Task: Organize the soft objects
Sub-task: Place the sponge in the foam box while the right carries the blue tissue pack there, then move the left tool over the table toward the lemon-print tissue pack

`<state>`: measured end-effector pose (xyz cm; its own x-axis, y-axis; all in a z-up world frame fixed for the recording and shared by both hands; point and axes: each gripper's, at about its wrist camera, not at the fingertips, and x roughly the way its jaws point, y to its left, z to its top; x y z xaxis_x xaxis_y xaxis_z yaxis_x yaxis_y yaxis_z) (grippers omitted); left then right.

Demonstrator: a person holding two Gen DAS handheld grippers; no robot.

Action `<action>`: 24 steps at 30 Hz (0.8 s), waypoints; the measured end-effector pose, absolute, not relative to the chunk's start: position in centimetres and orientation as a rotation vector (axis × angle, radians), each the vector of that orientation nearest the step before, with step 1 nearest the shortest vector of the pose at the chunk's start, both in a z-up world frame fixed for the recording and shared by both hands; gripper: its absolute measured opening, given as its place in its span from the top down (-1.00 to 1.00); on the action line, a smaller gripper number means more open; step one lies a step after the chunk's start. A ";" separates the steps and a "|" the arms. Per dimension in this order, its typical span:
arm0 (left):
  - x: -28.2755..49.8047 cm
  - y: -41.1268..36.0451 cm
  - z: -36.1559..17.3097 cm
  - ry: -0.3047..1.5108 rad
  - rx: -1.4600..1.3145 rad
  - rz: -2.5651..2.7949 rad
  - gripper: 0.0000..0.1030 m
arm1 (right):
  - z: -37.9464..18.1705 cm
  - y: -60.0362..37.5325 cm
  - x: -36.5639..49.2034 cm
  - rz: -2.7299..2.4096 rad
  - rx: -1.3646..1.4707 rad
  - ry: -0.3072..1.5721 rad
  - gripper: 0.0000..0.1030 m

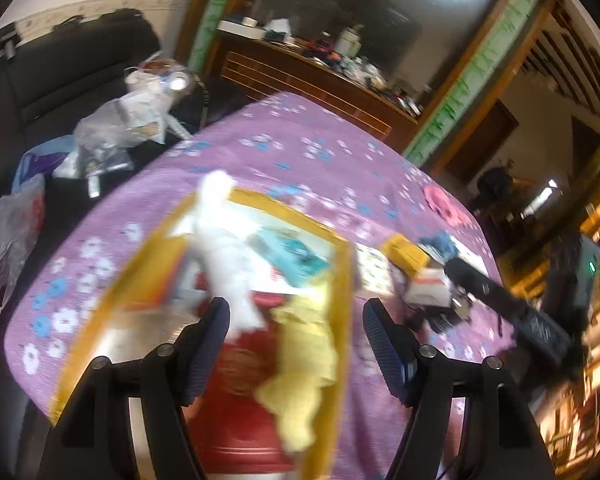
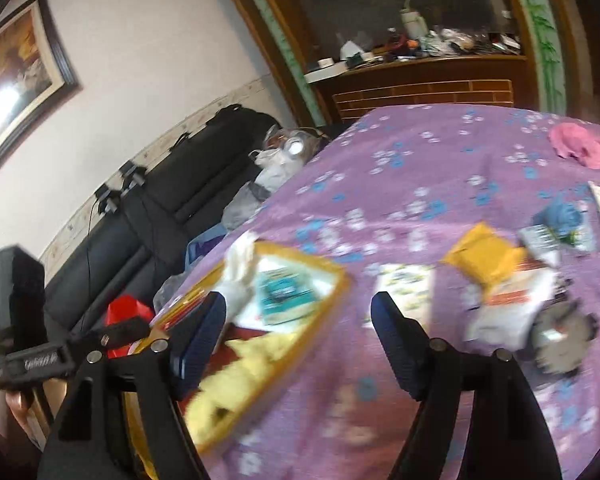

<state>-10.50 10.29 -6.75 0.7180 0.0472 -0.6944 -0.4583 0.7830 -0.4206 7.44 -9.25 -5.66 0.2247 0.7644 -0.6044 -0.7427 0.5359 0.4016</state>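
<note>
Both grippers are hovering with jaws spread wide, gripping nothing — the left gripper [image 1: 294, 346] over the yellow-rimmed tray [image 1: 342, 280] holding a white soft toy [image 1: 224, 248] and yellow cloth [image 1: 304, 364]. A pink cloth [image 2: 580, 146] is lying far across the purple floral tabletop [image 2: 420, 168]. Printed labels are blurring past reading.

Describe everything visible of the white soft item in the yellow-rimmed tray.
The white soft item looks fluffy, like plush or cloth; blur hides details. It is long and limp, lying across the yellow-rimmed tray with its far end draped over the far rim. Its near end lies beside the yellow soft item. Neither gripper holds it.
</note>
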 end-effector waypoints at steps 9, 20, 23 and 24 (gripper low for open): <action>-3.7 3.8 -7.0 0.868 -0.527 0.238 -0.40 | -7.8 -15.2 11.7 0.949 0.132 0.837 -0.45; 10.6 1.2 -12.4 1.074 -0.297 0.308 -0.41 | -8.1 -19.1 14.9 0.935 0.354 0.903 -0.45; 13.0 1.3 -14.7 1.141 -0.256 0.329 -0.38 | -7.5 -19.1 14.4 0.860 0.286 0.852 -0.45; 13.5 1.6 -15.6 1.166 -0.257 0.355 -0.14 | -7.4 -19.1 14.2 0.828 0.260 0.828 -0.45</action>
<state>13.51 1.64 -15.57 0.3485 0.1390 -0.9270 -0.4016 0.9157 -0.0137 14.22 -19.12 -7.37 0.3927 0.7383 -0.5484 -0.5477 0.6668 0.5054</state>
